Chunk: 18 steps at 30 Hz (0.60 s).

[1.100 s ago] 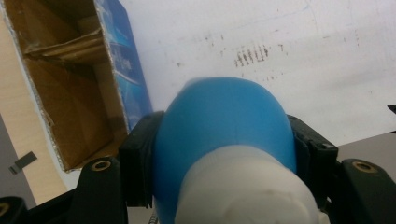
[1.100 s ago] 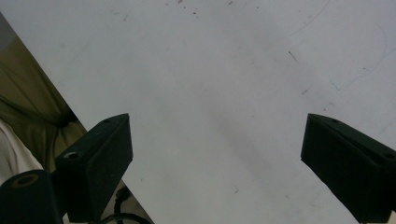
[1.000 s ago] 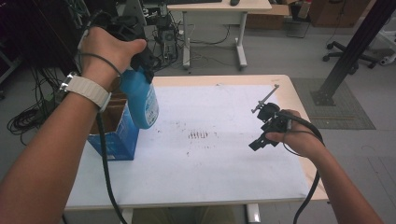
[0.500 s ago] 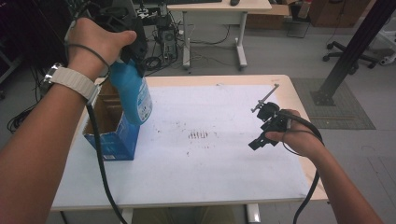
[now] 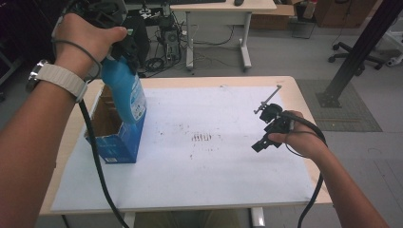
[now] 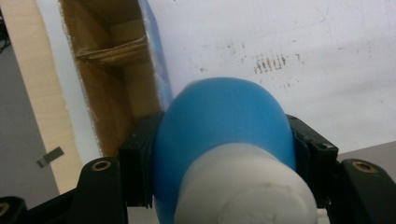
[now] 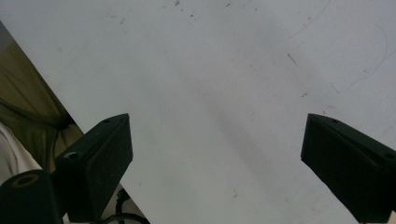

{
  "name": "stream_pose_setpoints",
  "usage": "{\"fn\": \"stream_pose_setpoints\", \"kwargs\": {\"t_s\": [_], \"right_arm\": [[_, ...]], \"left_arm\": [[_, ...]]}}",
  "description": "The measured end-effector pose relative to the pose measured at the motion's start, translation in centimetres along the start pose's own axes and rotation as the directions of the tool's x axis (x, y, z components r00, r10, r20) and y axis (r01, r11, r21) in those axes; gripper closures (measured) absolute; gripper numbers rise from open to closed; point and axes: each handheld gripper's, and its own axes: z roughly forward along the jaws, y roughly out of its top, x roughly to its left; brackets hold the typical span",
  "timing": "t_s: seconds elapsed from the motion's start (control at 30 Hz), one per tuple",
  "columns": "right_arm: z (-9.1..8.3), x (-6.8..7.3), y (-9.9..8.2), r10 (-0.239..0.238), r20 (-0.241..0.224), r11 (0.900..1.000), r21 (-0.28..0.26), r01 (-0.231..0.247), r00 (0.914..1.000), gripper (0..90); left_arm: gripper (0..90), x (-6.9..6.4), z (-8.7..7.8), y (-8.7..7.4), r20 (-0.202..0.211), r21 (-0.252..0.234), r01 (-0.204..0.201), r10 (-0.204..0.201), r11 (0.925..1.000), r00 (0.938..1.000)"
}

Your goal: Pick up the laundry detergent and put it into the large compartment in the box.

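Left gripper: your left gripper [image 5: 124,53] hangs above the table's left edge, its jaws clamped on the neck end of the blue bottle [image 5: 124,92], one pad on each side just under the white cap [image 6: 245,186].
Blue bottle: you hold it hanging cap up, tilted a little, with its lower end at the mouth of the blue box [image 5: 116,145]; whether the bottom touches the box you cannot tell. In the left gripper view the bottle's rounded blue shoulder [image 6: 224,121] bulges between the two black jaws.
Blue box: it stands open-topped near the table's left edge, on the white sheet [image 5: 204,180], brown cardboard showing inside. The left gripper view looks down into that brown interior [image 6: 109,70], with a folded flap across it.
White sheet: it covers most of the table [image 5: 297,88] and bears a patch of dark smudges [image 5: 203,138] about its middle.
Right gripper: your right gripper [image 5: 266,135] sits low near the table's right edge, well apart from box and bottle. In the right gripper view [image 7: 215,168] its jaws stand wide apart with nothing between them, just bare white sheet beneath.
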Motion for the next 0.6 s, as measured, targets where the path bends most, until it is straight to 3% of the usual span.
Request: {"fn": "stream_pose_setpoints", "kwargs": {"t_s": [0.37,0.6], "right_arm": [[0.2,0.0,0.3,-0.004,-0.001,1.0000,0.005,0.004,1.0000,9.1],[0.2,-0.2,0.2,0.006,0.002,1.0000,0.007,-0.006,1.0000,9.1]], "left_arm": [[37.4,1.4,-0.3,0.1,-0.005,-0.002,-0.001,0.001,1.0000,1.0000],[37.4,2.6,-0.2,-0.1,-0.025,-0.005,0.023,-0.023,0.9997,0.9994]]}}
